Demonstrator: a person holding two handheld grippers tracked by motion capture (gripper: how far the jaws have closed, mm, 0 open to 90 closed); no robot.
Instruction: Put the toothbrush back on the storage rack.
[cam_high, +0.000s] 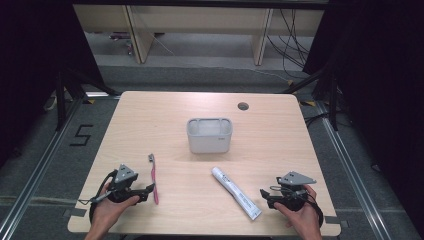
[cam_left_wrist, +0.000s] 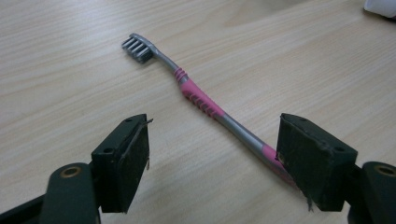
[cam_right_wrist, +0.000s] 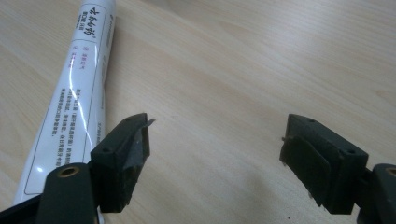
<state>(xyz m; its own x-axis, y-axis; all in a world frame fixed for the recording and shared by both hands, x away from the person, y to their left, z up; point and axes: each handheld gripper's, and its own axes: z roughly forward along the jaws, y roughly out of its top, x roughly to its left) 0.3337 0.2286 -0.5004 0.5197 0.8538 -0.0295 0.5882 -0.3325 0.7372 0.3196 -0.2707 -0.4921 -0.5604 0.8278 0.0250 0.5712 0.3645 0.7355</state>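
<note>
A pink and grey toothbrush (cam_high: 154, 179) lies flat on the wooden table (cam_high: 150, 125) at the front left, bristle head toward the far side. My left gripper (cam_high: 150, 190) rests just left of its handle end. In the left gripper view the jaws of the left gripper (cam_left_wrist: 215, 140) stand wide apart, and the toothbrush (cam_left_wrist: 201, 100) runs diagonally with its tail end behind the right jaw, unpressed. A white toothpaste tube (cam_high: 236, 193) lies at the front right. My right gripper (cam_high: 263, 195) sits open just right of it. In the right gripper view the tube (cam_right_wrist: 79, 107) lies outside the left jaw of the right gripper (cam_right_wrist: 217, 140).
A grey rectangular holder (cam_high: 209, 135) stands upright at the table's middle, behind both items. A round cable hole (cam_high: 243, 106) sits near the far edge. Bare wood stretches between the grippers and the holder. A person's hands hold both grippers at the front edge.
</note>
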